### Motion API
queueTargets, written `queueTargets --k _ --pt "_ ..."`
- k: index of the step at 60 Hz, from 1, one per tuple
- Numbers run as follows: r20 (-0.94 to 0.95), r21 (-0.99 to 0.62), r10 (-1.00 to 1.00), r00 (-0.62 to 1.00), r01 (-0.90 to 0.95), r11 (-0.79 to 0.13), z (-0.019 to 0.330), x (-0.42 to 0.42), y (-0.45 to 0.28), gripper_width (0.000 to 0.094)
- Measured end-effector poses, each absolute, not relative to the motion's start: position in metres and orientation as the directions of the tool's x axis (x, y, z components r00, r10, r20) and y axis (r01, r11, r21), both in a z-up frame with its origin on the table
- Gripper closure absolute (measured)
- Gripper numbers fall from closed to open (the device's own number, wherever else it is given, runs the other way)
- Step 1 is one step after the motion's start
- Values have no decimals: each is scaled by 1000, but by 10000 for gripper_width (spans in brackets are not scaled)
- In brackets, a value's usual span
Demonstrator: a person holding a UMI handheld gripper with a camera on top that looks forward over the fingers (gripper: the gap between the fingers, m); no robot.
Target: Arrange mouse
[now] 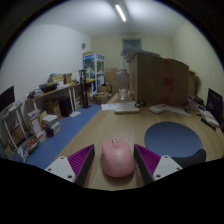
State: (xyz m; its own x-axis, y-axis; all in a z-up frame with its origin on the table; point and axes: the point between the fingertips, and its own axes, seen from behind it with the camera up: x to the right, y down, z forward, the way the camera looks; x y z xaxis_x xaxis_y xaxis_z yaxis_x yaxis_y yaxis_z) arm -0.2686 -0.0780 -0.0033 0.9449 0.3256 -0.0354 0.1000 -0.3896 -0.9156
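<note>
A pink mouse [117, 158] sits on the wooden desk [115, 125] directly between the two fingers of the gripper [116, 160], with a narrow gap visible on each side, so the fingers are spread and not pressing on it. The purple pads [78, 158] flank the mouse left and right. The gripper is held low and roughly level over the desk, pointing forward into the room. Just ahead and to the right lies a round dark blue mouse mat [173, 138]; cardboard boxes [160, 78] stand beyond.
</note>
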Motion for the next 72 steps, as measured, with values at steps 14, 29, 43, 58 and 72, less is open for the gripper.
queueTargets --k 14,29,43,58,72 --pt "79 -943 238 968 150 -298 -4 -268 -67 472" --pt "87 -950 252 964 157 -271 23 -263 -77 569" --pt "59 -994 62 996 64 -92 159 -138 -39 574" --pt "26 -914 8 1000 27 -405 28 -61 17 560" --pt "-3 -827 30 1000 14 -562 -11 -66 13 414"
